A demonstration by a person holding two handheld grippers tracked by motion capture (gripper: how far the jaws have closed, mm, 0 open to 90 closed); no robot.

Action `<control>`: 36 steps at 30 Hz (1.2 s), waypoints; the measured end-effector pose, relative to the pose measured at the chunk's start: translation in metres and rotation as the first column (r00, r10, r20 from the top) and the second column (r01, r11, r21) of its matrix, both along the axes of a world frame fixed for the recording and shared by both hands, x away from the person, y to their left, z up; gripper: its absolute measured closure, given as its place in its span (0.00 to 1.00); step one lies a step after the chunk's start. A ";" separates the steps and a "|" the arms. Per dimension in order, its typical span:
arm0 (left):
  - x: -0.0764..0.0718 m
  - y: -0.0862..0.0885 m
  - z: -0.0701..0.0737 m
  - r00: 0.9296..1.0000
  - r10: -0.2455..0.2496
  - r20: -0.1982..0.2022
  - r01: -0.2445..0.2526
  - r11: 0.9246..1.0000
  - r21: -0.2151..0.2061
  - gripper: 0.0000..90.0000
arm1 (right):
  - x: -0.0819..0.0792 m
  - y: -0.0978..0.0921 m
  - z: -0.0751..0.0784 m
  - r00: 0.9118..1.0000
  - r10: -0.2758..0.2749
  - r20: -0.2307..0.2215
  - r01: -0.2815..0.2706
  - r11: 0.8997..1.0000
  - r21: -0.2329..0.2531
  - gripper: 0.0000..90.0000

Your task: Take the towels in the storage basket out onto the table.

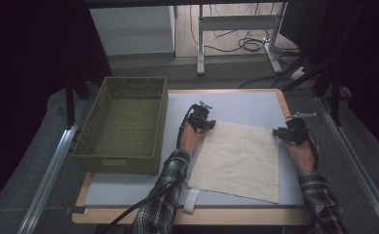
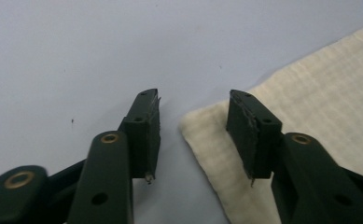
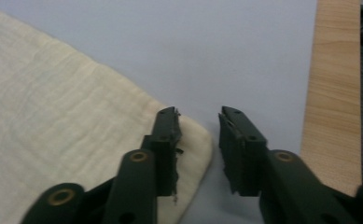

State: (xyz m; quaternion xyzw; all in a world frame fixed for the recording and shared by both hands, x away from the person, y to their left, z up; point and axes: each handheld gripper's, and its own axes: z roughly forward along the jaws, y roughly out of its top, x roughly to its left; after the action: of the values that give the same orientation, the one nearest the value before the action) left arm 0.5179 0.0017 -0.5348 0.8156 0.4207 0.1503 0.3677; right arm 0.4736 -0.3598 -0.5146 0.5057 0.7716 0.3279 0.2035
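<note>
A cream cloth [image 1: 238, 161] lies flat on the pale blue mat [image 1: 245, 107]. My left gripper [image 1: 207, 123] sits at the cloth's far left corner. In the left gripper view it [image 2: 194, 133] is open, and the cloth corner [image 2: 202, 135] lies between the jaws on the mat. My right gripper [image 1: 280, 132] is at the far right corner of the cloth. The right gripper view shows it [image 3: 198, 144] open too, its left jaw over the cloth's rounded corner [image 3: 195, 144] and bare mat under the gap.
A green woven basket [image 1: 123, 124] stands empty at the table's left. The wooden table edge [image 3: 333, 93] runs just right of my right gripper. A white strap [image 1: 191, 201] hangs at the front edge. Desk legs and cables lie on the floor beyond the table.
</note>
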 end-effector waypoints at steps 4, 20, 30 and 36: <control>-0.003 -0.004 0.004 0.998 -0.061 -0.022 0.061 0.998 0.014 0.94 | 0.000 0.008 0.003 0.999 0.030 -0.033 -0.030 0.999 -0.025 0.95; -0.010 0.023 0.038 0.992 -0.003 0.126 -0.003 0.999 0.047 0.95 | 0.015 0.025 0.039 0.996 0.076 0.049 -0.076 0.997 0.008 0.95; -0.047 0.026 0.045 0.987 -0.034 0.156 0.033 0.999 0.007 0.95 | -0.019 0.015 0.044 0.992 0.110 0.053 -0.111 0.994 0.013 0.95; -0.068 0.024 0.045 0.985 -0.087 0.151 0.079 0.995 0.063 0.95 | -0.051 0.009 0.046 0.988 0.138 0.064 -0.141 0.989 0.047 0.95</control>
State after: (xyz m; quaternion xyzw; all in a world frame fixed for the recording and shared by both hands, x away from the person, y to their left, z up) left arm 0.4496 0.0252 -0.4896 0.8286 0.3524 0.2090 0.3814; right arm 0.4225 -0.3507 -0.4688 0.4454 0.7898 0.3762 0.1906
